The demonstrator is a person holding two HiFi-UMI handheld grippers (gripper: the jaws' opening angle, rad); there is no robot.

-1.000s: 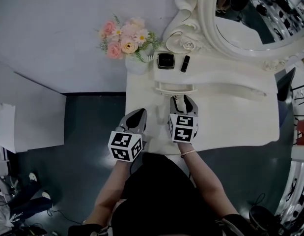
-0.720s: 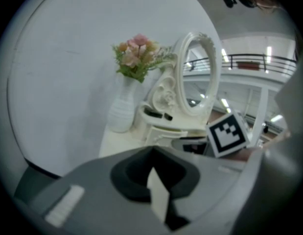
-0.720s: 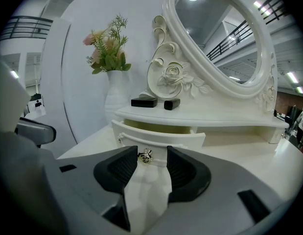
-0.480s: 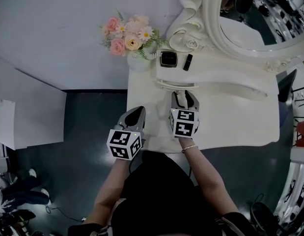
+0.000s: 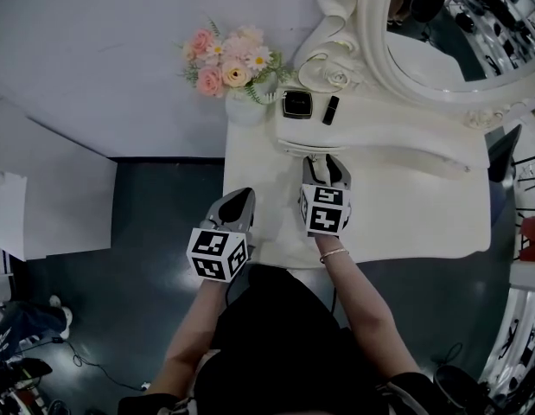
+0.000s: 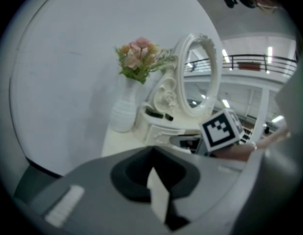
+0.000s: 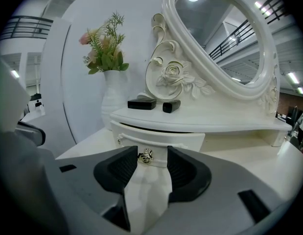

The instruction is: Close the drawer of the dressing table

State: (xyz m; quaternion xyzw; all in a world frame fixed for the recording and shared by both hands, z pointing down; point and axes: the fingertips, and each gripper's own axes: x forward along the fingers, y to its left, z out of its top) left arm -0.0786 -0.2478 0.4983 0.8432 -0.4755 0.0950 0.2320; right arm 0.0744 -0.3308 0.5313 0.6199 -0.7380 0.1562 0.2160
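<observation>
The drawer knob (image 7: 145, 155) is flanked by parted jaws of the right gripper (image 7: 152, 156) (left gripper (image 6: 153, 173) closed, empty), beneath a lipstick (image 7: 171, 105).

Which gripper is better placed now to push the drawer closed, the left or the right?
The right gripper: its open jaws flank the drawer knob. The left gripper is shut, back at the table edge.
</observation>
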